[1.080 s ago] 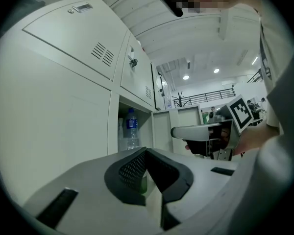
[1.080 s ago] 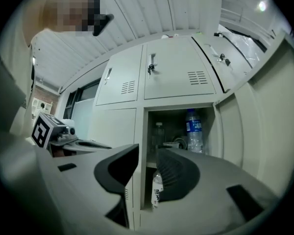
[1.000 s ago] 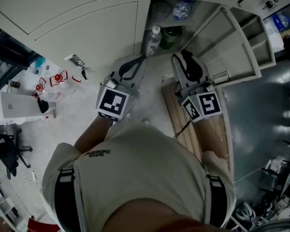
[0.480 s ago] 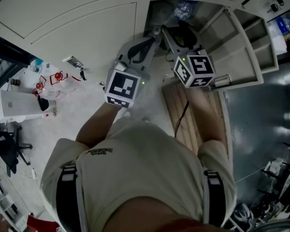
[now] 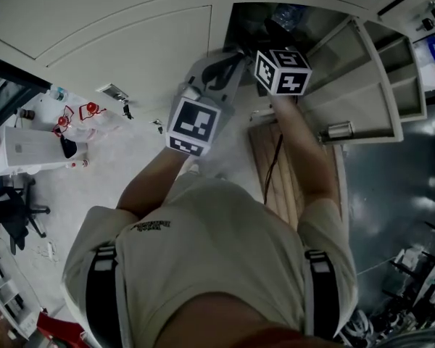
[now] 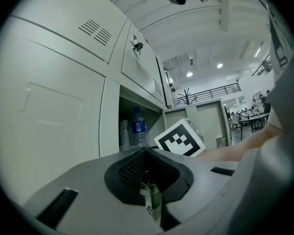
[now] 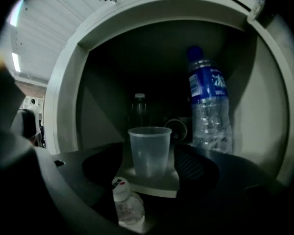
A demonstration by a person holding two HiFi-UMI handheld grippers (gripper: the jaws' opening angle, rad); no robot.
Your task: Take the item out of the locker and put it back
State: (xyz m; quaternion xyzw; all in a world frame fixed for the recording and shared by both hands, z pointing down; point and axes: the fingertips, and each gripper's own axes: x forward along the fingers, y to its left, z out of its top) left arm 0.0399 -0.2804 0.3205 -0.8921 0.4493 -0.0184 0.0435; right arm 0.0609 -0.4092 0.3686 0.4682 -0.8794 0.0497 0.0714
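Note:
My right gripper [image 7: 151, 153] reaches into the open locker compartment. Its jaws have just been opening and now stand wide on either side of a clear plastic cup [image 7: 149, 148], whose sides they do not press. The cup stands upright at the shelf's front edge [image 7: 152, 185]. To its right is a blue-labelled water bottle [image 7: 208, 106], also visible as the water bottle [image 6: 138, 129]. Behind them are a dark bottle [image 7: 138, 111] and a round can end [image 7: 176, 129]. In the head view only the right gripper's marker cube [image 5: 283, 71] shows. My left gripper [image 5: 234, 55] hovers shut at the locker's left edge, holding nothing.
One shelf lower stand a small white-capped bottle [image 7: 126, 204] and a green bottle [image 6: 153, 202]. The locker door [image 5: 362, 85] hangs open on the right. A wooden board [image 5: 275, 172] lies on the floor below. A white box [image 5: 29, 147] and red clutter sit far left.
The right gripper has gone forward into the locker and its jaws have spread wide. The left gripper has edged closer to the locker's left edge.

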